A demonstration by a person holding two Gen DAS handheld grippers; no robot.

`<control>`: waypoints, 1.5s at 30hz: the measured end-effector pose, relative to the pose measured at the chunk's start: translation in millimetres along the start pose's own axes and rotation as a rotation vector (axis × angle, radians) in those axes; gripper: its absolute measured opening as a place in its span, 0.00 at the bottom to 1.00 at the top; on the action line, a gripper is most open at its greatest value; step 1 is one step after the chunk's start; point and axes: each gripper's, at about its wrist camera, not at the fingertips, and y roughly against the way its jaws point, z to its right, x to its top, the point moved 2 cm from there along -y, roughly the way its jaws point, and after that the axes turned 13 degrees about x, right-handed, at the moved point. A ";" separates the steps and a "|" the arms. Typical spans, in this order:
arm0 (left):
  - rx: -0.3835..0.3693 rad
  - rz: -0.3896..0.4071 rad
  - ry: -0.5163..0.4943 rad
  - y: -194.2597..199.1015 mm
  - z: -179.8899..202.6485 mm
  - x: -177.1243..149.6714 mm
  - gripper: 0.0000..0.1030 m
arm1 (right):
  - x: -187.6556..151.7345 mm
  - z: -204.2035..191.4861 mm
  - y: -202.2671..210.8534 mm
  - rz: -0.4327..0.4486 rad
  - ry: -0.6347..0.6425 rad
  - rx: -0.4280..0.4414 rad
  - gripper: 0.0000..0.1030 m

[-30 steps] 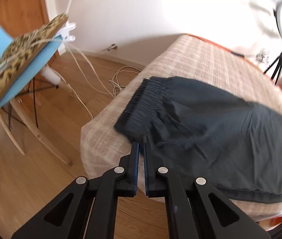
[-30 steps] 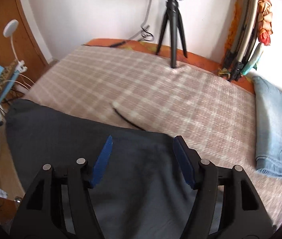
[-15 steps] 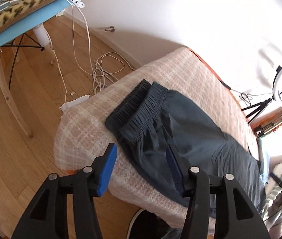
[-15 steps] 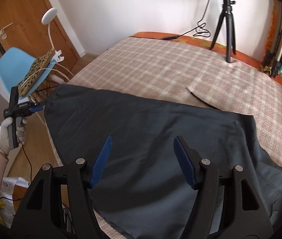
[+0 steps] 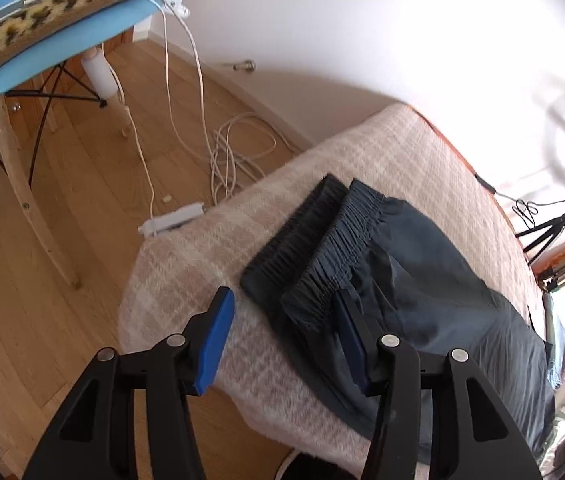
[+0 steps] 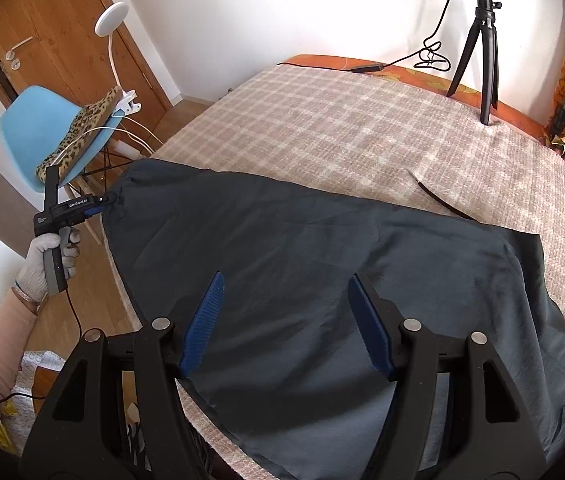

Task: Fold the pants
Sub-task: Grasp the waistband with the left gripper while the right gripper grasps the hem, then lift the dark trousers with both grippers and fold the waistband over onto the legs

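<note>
Dark blue-grey pants [image 6: 322, 264] lie spread on the plaid bed cover [image 6: 342, 120], folded lengthwise. Their elastic waistband [image 5: 318, 240] lies near the bed's corner in the left wrist view. My left gripper [image 5: 282, 336] is open and empty, above the bed's edge just short of the waistband. It also shows in the right wrist view [image 6: 100, 202], at the waistband end. My right gripper [image 6: 286, 320] is open and empty, held above the middle of the pants.
A blue chair [image 5: 42, 40] with a leopard-print cushion stands on the wooden floor left of the bed, with white cables [image 5: 238, 148] and a power strip. A ring-light tripod [image 6: 482, 40] stands at the bed's far side. A thin dark strap [image 6: 438, 200] lies beyond the pants.
My left gripper has opened, let go of the waistband and pulled back and up. My right gripper has stayed open and lifted away from the pants.
</note>
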 end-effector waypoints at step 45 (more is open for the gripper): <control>0.136 0.480 -0.515 31.9 71.1 -60.0 0.12 | 156.4 -215.6 -396.7 -0.554 0.076 0.034 0.51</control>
